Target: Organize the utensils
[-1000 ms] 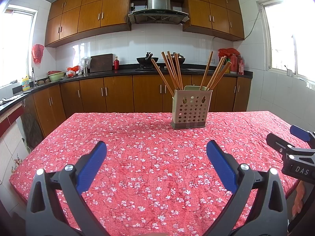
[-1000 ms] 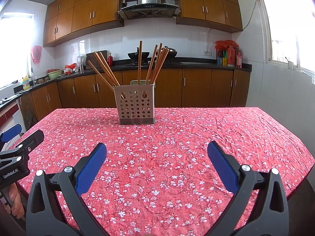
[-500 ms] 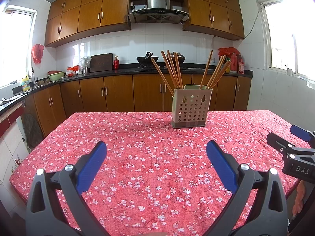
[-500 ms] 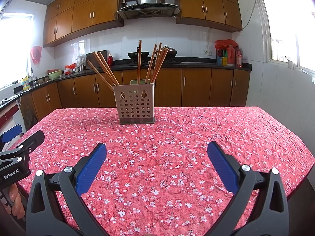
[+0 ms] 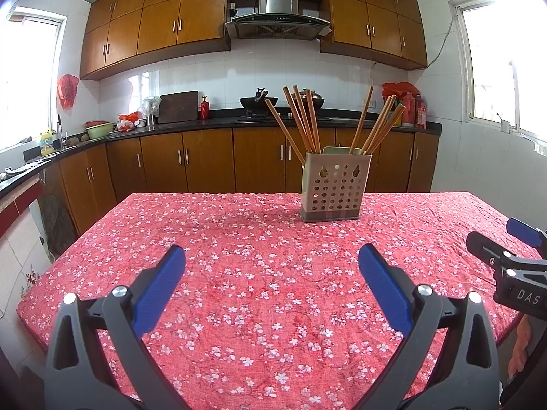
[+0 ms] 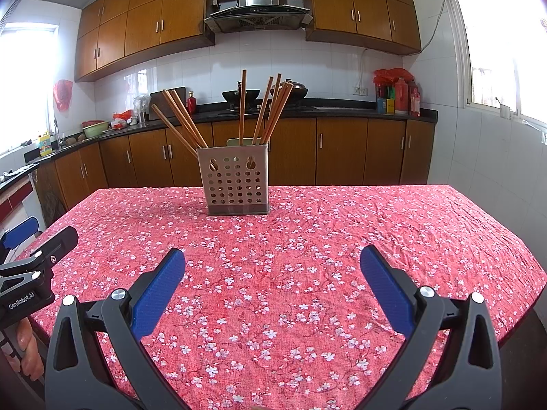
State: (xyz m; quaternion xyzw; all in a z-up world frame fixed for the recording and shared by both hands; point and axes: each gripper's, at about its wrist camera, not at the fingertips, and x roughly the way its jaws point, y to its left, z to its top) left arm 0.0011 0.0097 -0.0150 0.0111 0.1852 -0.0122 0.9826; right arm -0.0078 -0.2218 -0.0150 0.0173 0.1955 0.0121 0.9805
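Note:
A beige perforated utensil holder (image 5: pixel 334 186) (image 6: pixel 236 184) stands upright on the far part of the table. Several wooden chopsticks (image 5: pixel 301 119) (image 6: pixel 266 112) stick out of it in two leaning groups. My left gripper (image 5: pixel 271 266) is open and empty, low over the near part of the table, well short of the holder. My right gripper (image 6: pixel 272 268) is open and empty too, at about the same distance. The right gripper shows at the right edge of the left wrist view (image 5: pixel 512 259); the left gripper shows at the left edge of the right wrist view (image 6: pixel 30 256).
The table wears a red cloth with white flowers (image 5: pixel 259 239) (image 6: pixel 342 232). Behind it run brown kitchen cabinets and a dark counter (image 5: pixel 205 123) with a wok, bottles and bowls. Windows are on both side walls.
Both views have shifted slightly, with the holder sitting a little higher in frame. Both grippers stay open and empty.

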